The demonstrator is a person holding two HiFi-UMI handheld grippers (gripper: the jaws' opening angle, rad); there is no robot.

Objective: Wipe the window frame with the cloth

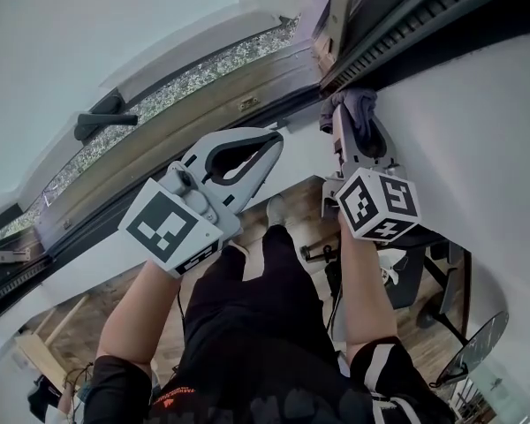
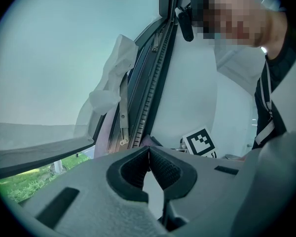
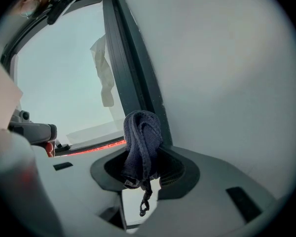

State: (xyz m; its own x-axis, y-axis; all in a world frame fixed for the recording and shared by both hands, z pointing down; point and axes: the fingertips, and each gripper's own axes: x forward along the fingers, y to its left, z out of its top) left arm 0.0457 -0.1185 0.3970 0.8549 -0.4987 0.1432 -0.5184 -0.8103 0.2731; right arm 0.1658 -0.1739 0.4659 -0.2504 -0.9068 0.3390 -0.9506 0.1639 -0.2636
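Against the dark window frame (image 3: 133, 68), the right gripper (image 3: 144, 168) clamps a bunched blue-grey cloth (image 3: 140, 142). Apart from that frame, the left gripper (image 2: 149, 157) hangs with jaws closed together, holding nothing.

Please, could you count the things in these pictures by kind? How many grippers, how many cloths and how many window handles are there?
Grippers: 2, the left gripper shut on nothing, and the right gripper shut on the cloth
Cloths: 1, dark blue
Window handles: 1, the dark window handle
Total: 4
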